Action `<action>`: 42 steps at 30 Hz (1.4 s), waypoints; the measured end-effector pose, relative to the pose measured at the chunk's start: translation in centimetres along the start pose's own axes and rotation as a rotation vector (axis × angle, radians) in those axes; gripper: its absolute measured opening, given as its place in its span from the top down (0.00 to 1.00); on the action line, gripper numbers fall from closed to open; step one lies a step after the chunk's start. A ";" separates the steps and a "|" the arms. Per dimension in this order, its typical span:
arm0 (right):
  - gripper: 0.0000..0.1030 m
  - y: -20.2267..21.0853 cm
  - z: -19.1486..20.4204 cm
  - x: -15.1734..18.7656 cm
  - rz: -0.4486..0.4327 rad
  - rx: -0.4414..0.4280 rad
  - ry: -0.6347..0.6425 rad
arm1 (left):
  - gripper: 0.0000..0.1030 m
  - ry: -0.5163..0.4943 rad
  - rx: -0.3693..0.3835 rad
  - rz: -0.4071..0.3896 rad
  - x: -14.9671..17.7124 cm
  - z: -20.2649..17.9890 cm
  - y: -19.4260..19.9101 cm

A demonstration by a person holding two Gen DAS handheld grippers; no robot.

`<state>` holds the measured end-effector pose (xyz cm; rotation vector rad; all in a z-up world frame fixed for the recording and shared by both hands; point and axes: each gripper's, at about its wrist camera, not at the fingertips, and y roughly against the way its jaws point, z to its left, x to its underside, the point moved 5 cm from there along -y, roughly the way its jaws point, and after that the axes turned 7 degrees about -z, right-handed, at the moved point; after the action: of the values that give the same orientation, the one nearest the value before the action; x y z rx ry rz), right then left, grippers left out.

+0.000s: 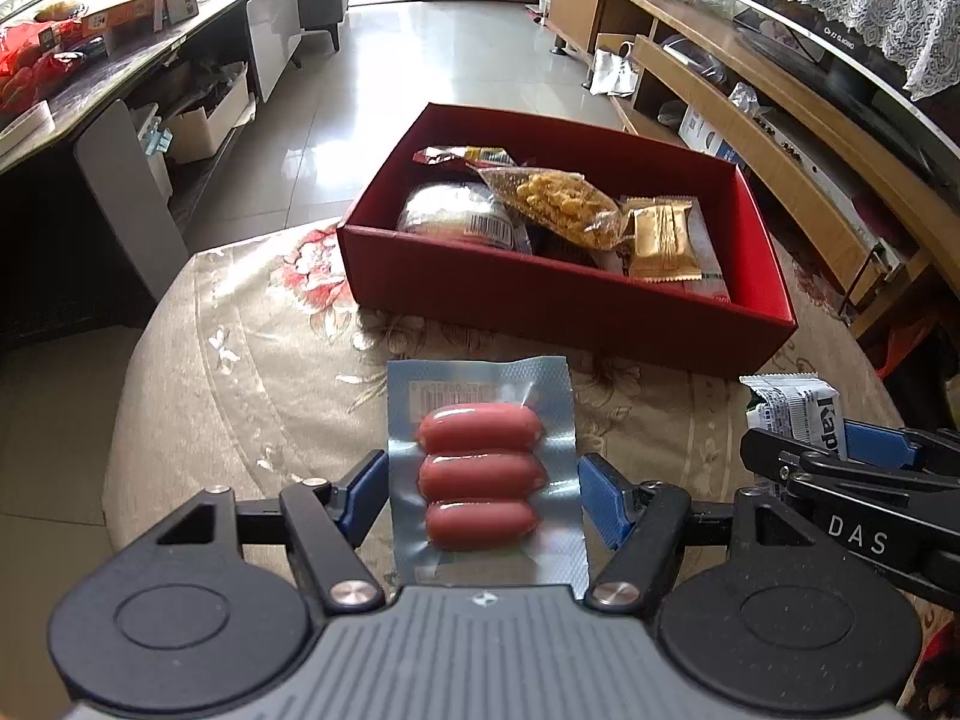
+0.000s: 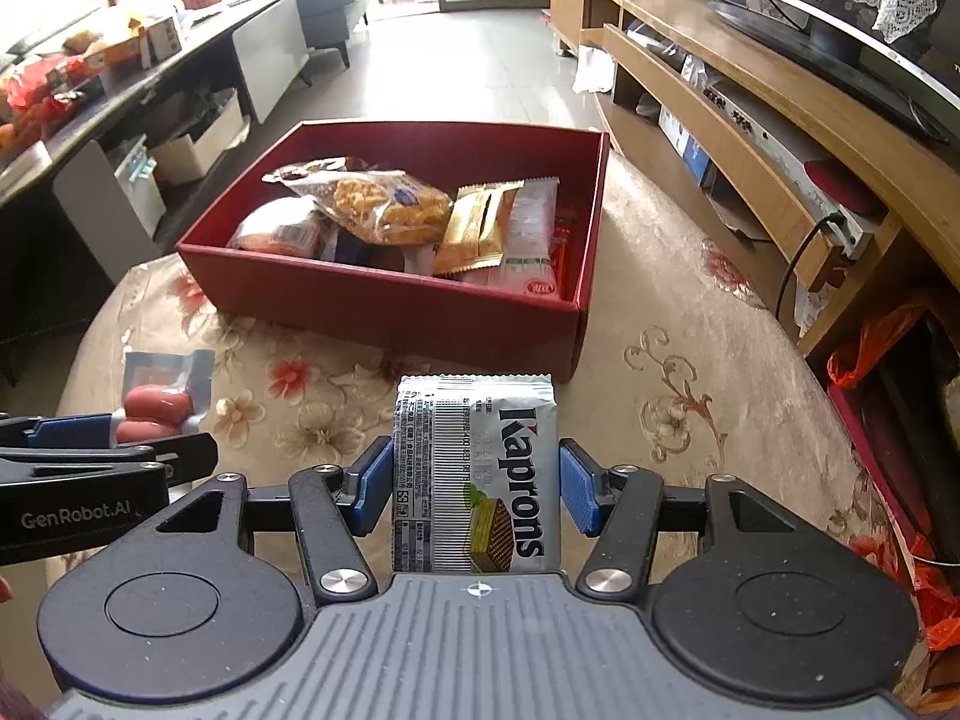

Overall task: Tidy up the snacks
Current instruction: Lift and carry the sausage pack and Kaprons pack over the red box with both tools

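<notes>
A vacuum pack of three sausages lies on the flowered table between the blue pads of my left gripper; the pads touch its edges without squeezing it. A silver Kaprons wafer pack lies between the pads of my right gripper, close to both sides, with the pads not pressing it. A red box ahead holds several snack packs; it also shows in the right wrist view. The sausage pack shows at the left of the right wrist view.
The round table has a flowered cloth. A wooden TV stand runs along the right, a dark counter with goods along the left. An orange bag hangs at the right edge.
</notes>
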<state>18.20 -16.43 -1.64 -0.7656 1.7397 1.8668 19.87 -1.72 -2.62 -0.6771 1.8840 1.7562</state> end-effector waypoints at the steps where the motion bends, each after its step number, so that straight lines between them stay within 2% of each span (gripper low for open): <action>1: 0.37 -0.1 0.0 -0.2 -0.003 0.000 -0.001 | 0.37 0.000 0.000 -0.001 -0.1 0.0 -0.1; 22: 0.37 -1.3 -0.8 -3.7 -0.055 -0.006 -0.046 | 0.37 0.003 0.010 -0.035 -4.1 -1.4 -1.7; 42: 0.37 -3.7 -1.5 -7.1 -0.079 -0.001 -0.065 | 0.37 0.020 -0.017 -0.072 -8.5 -1.4 -4.2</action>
<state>26.02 -17.34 0.47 -0.7547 1.6453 1.8205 29.05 -3.06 -0.30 -0.7621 1.8365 1.7276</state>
